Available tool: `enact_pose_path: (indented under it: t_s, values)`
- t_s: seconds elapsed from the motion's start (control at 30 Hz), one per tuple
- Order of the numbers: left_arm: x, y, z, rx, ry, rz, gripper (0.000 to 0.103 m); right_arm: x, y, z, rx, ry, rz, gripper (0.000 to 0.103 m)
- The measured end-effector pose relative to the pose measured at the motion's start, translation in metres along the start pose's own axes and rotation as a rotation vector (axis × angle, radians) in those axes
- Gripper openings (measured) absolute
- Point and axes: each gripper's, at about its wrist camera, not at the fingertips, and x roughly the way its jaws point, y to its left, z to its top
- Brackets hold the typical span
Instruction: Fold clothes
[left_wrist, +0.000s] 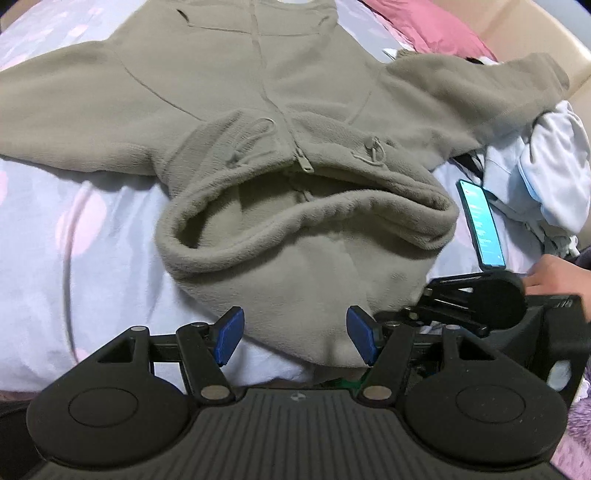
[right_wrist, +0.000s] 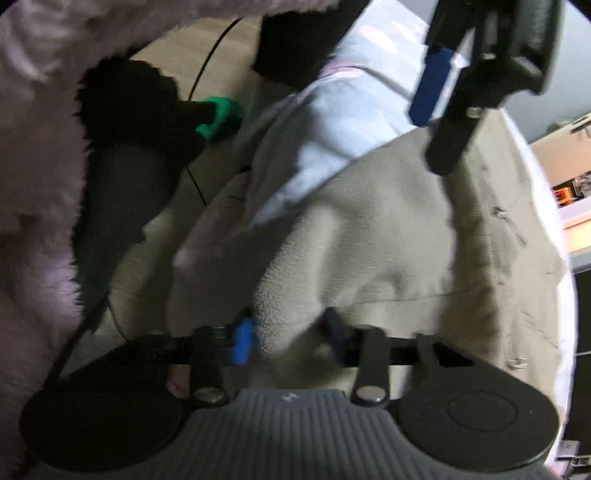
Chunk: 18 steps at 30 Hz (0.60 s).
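Left wrist view is pretty sharp and evenly lit, soft indoor light with no hard shadows, just some shade inside the hood (left_wrist: 306, 221) of the fleece. The phone screen (left_wrist: 482, 225) glows bright cyan and is a bit blown out. Usual fisheye bend, with edges curving and corners going black. Right wrist view is way worse: motion blur smears nearly everything, it's dimmer, and the fleece (right_wrist: 388, 236) texture is mush
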Motion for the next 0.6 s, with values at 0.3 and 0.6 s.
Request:
enact_pose_path:
  t_s: [0.3,0.6]
  values:
    - [-0.045,0.015,0.019,-0.023,-0.11,0.027,0.06,-0.067,-0.078,0.008,0.541,-0.3,0.356,0.016]
    - [-0.011,0.015,0.008,-0.009,0.02,0.067,0.058,-0.013,-0.041,0.034,0.477,-0.162,0.464,0.017]
